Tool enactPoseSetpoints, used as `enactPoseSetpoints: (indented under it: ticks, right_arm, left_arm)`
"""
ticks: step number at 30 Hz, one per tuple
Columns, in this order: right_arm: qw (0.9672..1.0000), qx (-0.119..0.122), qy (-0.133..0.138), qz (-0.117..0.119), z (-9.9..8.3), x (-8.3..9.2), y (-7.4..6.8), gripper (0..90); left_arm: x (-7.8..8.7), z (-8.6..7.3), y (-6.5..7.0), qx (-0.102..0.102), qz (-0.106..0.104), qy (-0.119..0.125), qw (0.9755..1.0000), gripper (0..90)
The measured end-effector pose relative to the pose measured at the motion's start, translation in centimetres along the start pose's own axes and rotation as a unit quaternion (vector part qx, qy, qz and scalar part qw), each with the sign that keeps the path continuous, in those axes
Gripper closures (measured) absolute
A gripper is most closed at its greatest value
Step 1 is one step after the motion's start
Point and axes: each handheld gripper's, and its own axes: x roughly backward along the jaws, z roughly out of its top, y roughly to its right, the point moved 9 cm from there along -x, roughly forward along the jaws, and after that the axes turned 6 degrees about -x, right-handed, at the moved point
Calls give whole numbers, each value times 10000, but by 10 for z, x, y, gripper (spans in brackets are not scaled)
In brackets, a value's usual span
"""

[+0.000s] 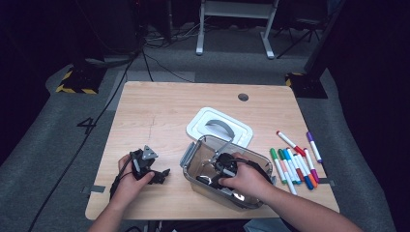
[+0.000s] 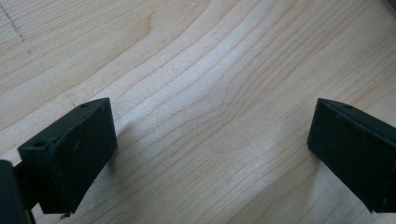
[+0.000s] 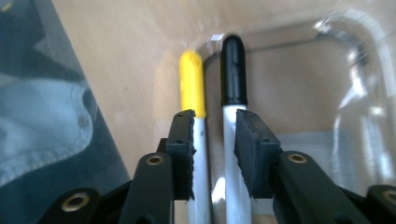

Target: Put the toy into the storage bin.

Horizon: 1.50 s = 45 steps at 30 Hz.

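Item: clear box on the desk, holding yellow-capped marker and black-capped marker. Right gripper fingers are standing released around both markers. Left gripper is idling, fingers spread. Risk: withdrawing fingers are likely snagging a marker, dragging it out.

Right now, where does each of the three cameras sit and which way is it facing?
High view: above the person's side, looking forward and down on the table; forearms and both hands show.
Left gripper view: on the left gripper, facing bare wood; its jaws stand wide apart.
Right gripper view: on the right gripper, looking into the clear bin; jaws flank yellow-capped marker and black-capped marker.
Shared: high and right gripper views show the bin.
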Motion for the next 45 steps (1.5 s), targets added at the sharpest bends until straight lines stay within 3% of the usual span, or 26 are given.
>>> enactPoseSetpoints:
  ticks: [2, 7, 9, 11, 12, 13, 16, 18, 19, 21, 22, 23, 24, 29, 30, 34, 36, 39, 41, 42, 44, 45]
  right_arm:
    - [9999, -14, 115, -24, 3, 4, 0, 670]
    - [9975, -6, 679, -198, 14, 34, 3, 647]
    - [9967, -13, 777, -226, 16, 40, 4, 646]
    - [9937, -84, 1074, -314, 19, 60, 9, 640]
    - [9937, -84, 1074, -314, 19, 60, 9, 640]
    - [9913, -124, 1247, -394, 19, 73, 15, 640]
    - [9889, -206, 1386, -487, 17, 85, 23, 640]
    - [9851, -334, 1564, -632, 13, 102, 36, 640]
    - [9851, -334, 1564, -632, 13, 102, 36, 640]
    - [9807, -481, 1730, -767, 7, 118, 48, 639]
    - [9807, -481, 1730, -767, 7, 118, 48, 639]
    - [9774, -588, 1829, -882, 2, 129, 57, 636]
    - [9774, -588, 1829, -882, 2, 129, 57, 636]
    - [9652, -991, 2061, -1270, -17, 157, 92, 629]
    - [9652, -991, 2061, -1270, -17, 157, 92, 629]
    - [9550, -1379, 2099, -1578, -37, 167, 128, 634]
    - [9537, -1455, 2079, -1615, -41, 168, 135, 636]
    - [9490, -1606, 2038, -1789, -52, 167, 159, 639]
    - [9455, -1757, 1976, -1902, -63, 164, 181, 642]
    - [9455, -1757, 1976, -1902, -63, 164, 181, 642]
    - [9426, -1897, 1895, -1992, -73, 160, 203, 651]
    - [9426, -1897, 1895, -1992, -73, 160, 203, 651]
  left_arm:
    - [0, 0, 0, 0, 0, 1, 10000, 18]
    - [0, 0, 0, -3, -7, -12, 10000, 18]
    - [0, 0, 0, -2, -8, -13, 10000, 18]
    - [0, 0, 0, -2, -7, -13, 10000, 18]
    - [0, 0, 0, -1, -5, -12, 10000, 18]
    - [0, 0, 0, -2, -5, -12, 10000, 18]
    - [0, 0, 0, -2, -5, -12, 10000, 18]
    - [0, 0, 0, -1, -7, -11, 10000, 18]
    - [0, 0, 0, -3, -3, -11, 10000, 18]
    - [0, 0, 0, -1, -4, -12, 10000, 17]
    - [0, 0, 0, -1, -4, -12, 10000, 18]
    - [0, 0, 0, -1, -3, -11, 10000, 17]
    - [0, 0, 0, -1, -3, -11, 10000, 18]
    - [0, 0, 0, -1, -2, -11, 10000, 18]
    - [0, 0, 0, -1, -2, -11, 10000, 17]
    - [0, 0, 0, -2, -1, -12, 10000, 18]
    - [0, 0, 0, -1, -2, -11, 10000, 18]
    - [0, 0, 0, 9, -2, -4, 10000, 17]
    - [0, 0, 0, 13, 0, 0, 10000, 18]
    - [0, 0, 0, 13, 1, 0, 10000, 18]
    - [0, 0, 0, 17, -6, 2, 10000, 18]
    - [0, 0, 0, 17, -6, 2, 10000, 18]
